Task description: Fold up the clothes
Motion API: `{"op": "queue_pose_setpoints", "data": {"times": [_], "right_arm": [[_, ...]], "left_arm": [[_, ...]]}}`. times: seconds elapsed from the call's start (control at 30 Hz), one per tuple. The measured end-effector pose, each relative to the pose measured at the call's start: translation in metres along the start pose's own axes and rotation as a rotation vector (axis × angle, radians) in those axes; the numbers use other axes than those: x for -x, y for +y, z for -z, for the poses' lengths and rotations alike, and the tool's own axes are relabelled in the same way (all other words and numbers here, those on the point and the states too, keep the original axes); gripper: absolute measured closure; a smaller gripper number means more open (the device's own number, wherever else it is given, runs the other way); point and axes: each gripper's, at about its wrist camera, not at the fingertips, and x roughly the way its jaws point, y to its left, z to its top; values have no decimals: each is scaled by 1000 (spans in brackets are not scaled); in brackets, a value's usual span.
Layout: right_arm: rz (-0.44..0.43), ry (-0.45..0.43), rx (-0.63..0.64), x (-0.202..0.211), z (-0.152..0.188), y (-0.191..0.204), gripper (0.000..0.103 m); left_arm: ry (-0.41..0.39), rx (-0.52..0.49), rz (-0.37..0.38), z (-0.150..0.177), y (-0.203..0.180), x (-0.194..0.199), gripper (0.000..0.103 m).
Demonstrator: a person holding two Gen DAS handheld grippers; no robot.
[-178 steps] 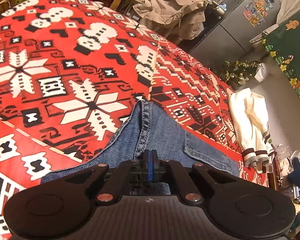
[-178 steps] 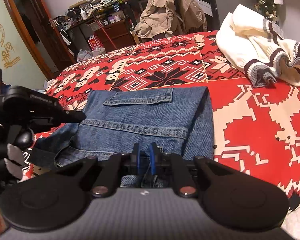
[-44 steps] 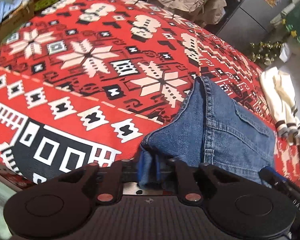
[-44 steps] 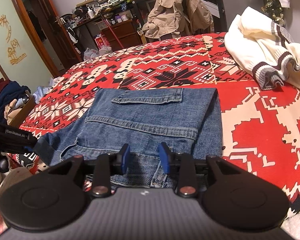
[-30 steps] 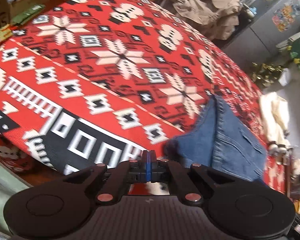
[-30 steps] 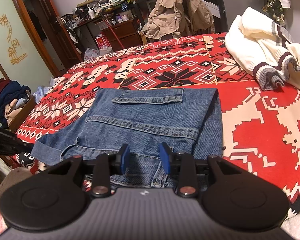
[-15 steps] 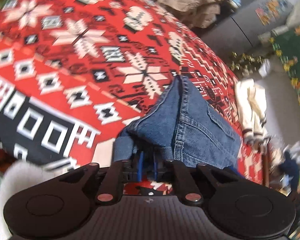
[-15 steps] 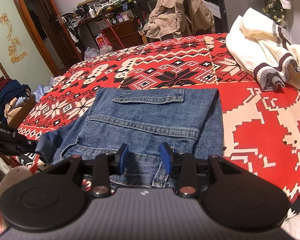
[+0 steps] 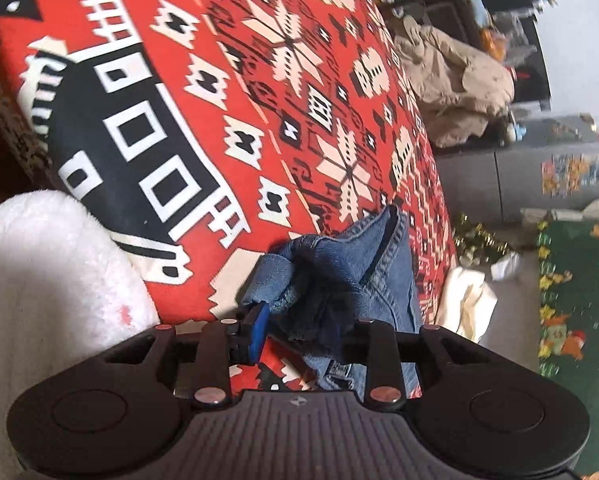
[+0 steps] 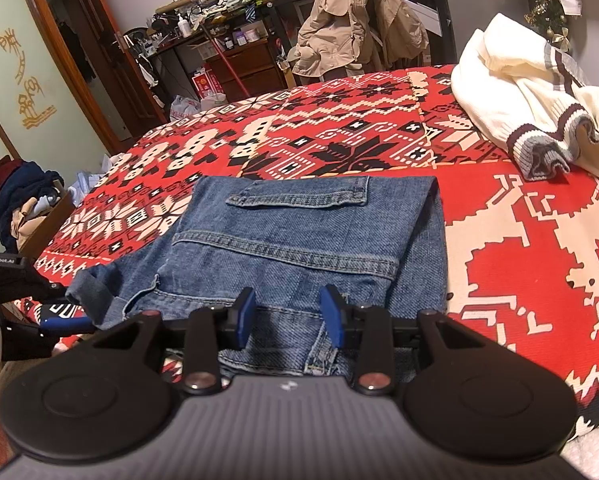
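Note:
Folded blue jeans (image 10: 299, 232) lie on the red patterned bedspread (image 10: 539, 240), back pocket up. My right gripper (image 10: 289, 314) hovers over the waistband at the near edge, open, its blue pads apart with denim below them. My left gripper (image 9: 303, 328) is rolled to one side at the rolled-up cuff (image 9: 271, 276) of the jeans (image 9: 379, 264). Its jaws are opening and the cuff bunches between them. One blue pad (image 9: 255, 326) shows beside the cuff; the other is hidden behind denim. The right wrist view shows that left gripper (image 10: 65, 322) at the cuff (image 10: 93, 294).
A cream sweater (image 10: 519, 112) lies at the bed's far right corner. A beige jacket (image 10: 355, 20) hangs on a chair behind the bed. A box of clothes (image 10: 19, 196) stands left of the bed. Something white and fluffy (image 9: 47, 280) fills the left wrist view's lower left.
My left gripper, shut and empty beside the jeans a second ago, has rolled, dropped onto the cuff and spread its jaws around it. The right gripper has stayed put.

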Motion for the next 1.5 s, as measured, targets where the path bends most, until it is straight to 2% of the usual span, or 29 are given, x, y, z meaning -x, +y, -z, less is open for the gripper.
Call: {"op": "queue_pose_setpoints", "data": {"times": [0.2,0.4,0.6,0.73,0.93,1.27,1.5], "right_arm": [[-1,-1,2,0,0,-1,62],[-1,0,3,1,1,0,61],[-1,0,4,0,1,0,60],[-2,0,2,1,1,1,60],[-4,0,0,0,1,1,60],[-7,0,-3,1,0,-1,60],[-7,0,0,1,1,0,59]], "left_arm": [[-5,9,-14,3,0,-1,71],[4,92,8,2,4,-4,63],[7,184,39,5,9,-7,60],[-3,172,20,6,4,-6,60],[-79,72,-59,11,-7,3,60],[-114,82,-18,12,-4,0,60],[-177,-157,-34,27,-28,4,60]]}}
